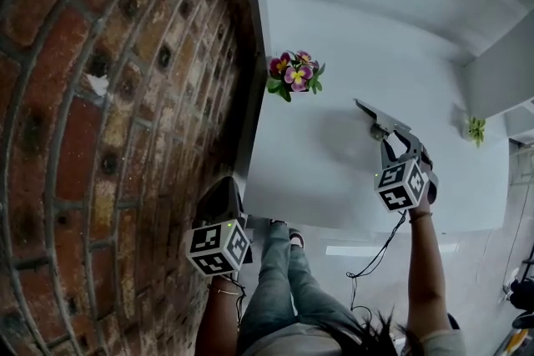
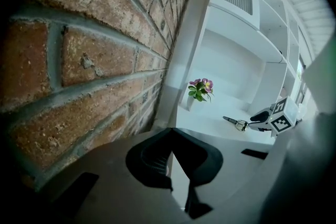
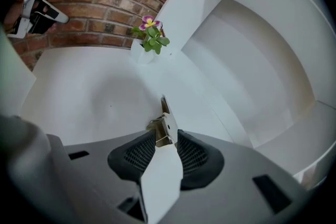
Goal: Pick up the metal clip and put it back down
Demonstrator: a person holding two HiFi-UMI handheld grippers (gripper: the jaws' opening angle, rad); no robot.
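White surface (image 1: 317, 171) runs out from a brick wall (image 1: 100, 96) in the head view, with a small pot of flowers (image 1: 294, 73) set near the wall. My right hand-held gripper (image 1: 389, 137) is out over the middle of the surface. The clip (image 1: 374, 114) sticks out of its tip, its long axis carrying on the gripper's own line toward the back and slightly toward the flowers. A soft shadow lies on the surface beside it, so I judge the clip is lifted clear, though I can't be certain. My left hand-held gripper (image 1: 224, 189) hangs at the near edge by the wall, well apart from the clip.

From the left gripper view, its jaws meet at the tips with nothing between them. The clip (image 2: 233, 123) shows far off to the right, roughly level, in the other gripper's tip.

From the right gripper view, the two pads are pinching the clip's rear end from either side, and its thin blade points straight ahead of me. Bare surface lies under and ahead of it, the flowers well beyond.

I read the pick as done and the setting down as what's left. The right hand already has the clip, so I'd lower it straight down and keep that long axis level so it lands flat.
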